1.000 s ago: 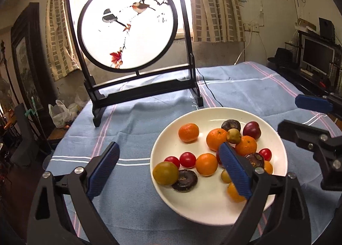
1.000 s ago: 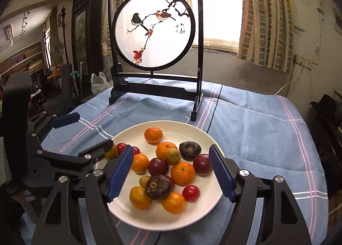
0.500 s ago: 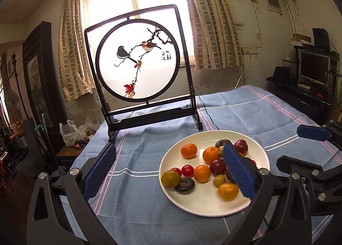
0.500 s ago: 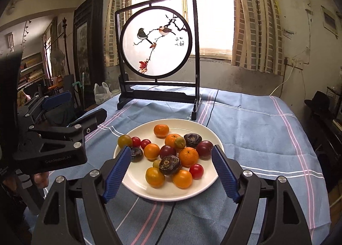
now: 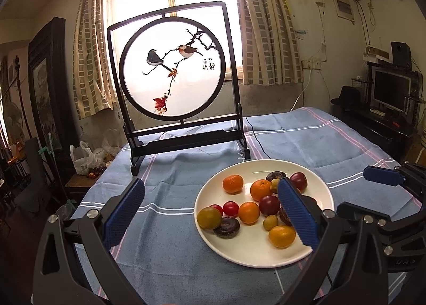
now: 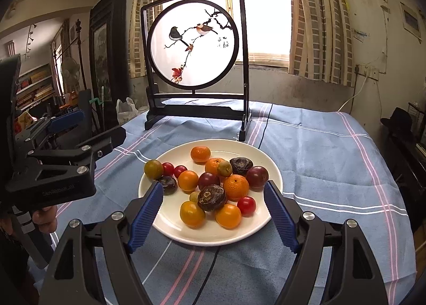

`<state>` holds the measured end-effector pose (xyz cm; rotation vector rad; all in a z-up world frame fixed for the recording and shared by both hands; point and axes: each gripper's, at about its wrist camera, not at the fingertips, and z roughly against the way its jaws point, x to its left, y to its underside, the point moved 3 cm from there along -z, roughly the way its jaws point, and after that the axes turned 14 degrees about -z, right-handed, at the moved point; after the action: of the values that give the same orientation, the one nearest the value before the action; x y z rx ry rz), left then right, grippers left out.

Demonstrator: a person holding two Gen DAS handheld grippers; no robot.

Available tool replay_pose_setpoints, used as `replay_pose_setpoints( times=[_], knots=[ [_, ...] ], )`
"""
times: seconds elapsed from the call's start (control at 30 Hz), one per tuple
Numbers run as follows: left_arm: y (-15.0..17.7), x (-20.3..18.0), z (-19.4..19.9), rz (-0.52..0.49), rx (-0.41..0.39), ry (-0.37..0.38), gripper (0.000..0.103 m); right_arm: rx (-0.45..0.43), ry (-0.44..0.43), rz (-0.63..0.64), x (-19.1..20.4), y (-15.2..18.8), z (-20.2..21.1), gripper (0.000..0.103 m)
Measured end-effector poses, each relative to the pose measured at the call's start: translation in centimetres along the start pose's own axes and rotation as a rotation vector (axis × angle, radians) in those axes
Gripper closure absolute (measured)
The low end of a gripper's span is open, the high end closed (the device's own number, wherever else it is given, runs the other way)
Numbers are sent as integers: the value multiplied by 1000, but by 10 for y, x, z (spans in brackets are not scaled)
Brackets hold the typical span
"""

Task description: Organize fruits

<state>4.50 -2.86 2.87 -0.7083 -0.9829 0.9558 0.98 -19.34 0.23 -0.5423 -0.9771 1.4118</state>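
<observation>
The right gripper (image 6: 214,221) is hovering with its jaws spread wide and nothing between the blue pads, having just been opening a little further. Just ahead of its fingertips a white plate (image 6: 170,227) of fruits (image 6: 213,185) is sitting on the blue striped cloth (image 6: 319,161). The left gripper (image 5: 210,214) is likewise standing open and empty, with the plate (image 5: 250,254) lying ahead and toward its right finger (image 5: 298,214), which is covering part of the pile. Beyond both, a round bird-painted screen (image 6: 193,44) is standing upright at the far side of the cloth.
</observation>
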Motion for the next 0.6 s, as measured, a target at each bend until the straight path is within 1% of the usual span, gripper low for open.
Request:
replay_pose_setpoints(
  times=[0.33,0.4,0.47,0.53,0.6],
  knots=[
    [4,2,-11,3,36,-11,5,18,0,1,1,2,-9,24],
    [4,1,-15,-1,46,-12,5,17,5,4,1,1,-9,22],
    [5,3,-17,14,59,-8,5,9,9,0,0,1,-8,18],
    [5,4,-16,27,47,2,5,8,8,-5,-1,1,-9,18],
    [4,6,-17,30,45,-9,5,8,10,-6,-2,1,-9,17]
  ],
)
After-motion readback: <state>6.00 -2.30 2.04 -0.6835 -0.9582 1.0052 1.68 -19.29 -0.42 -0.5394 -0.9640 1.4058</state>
